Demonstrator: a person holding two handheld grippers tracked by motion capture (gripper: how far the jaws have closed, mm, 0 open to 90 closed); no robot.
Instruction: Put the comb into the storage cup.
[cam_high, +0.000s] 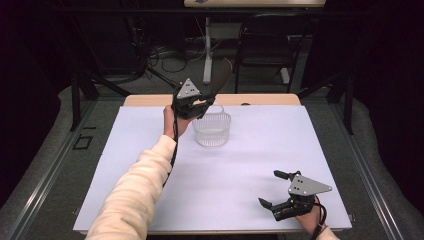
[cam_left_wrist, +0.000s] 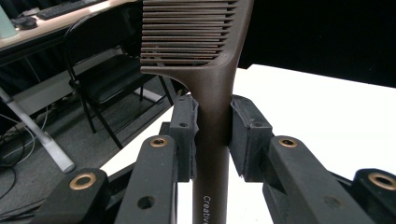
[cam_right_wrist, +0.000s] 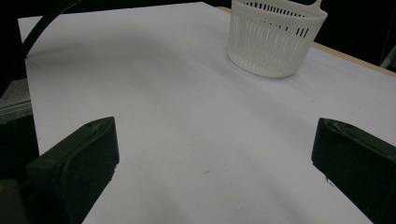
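A dark brown comb (cam_left_wrist: 212, 107) is held by its handle in my left gripper (cam_left_wrist: 212, 135), whose pads press on both sides of it; the teeth point up. In the high view that left gripper (cam_high: 200, 102) hangs above the left rim of a white slotted basket (cam_high: 212, 129), with the comb (cam_high: 219, 80) angled up and to the right. My right gripper (cam_high: 272, 189) rests low near the table's front right corner, jaws wide apart and nothing between them. From the right gripper view the basket (cam_right_wrist: 275, 39) stands far ahead on the white sheet.
A white sheet (cam_high: 220, 175) covers the table. Behind the table stand a black folding chair (cam_high: 265, 45), a desk leg and cables on the floor. The person's cream sleeve (cam_high: 132, 195) crosses the left half of the sheet.
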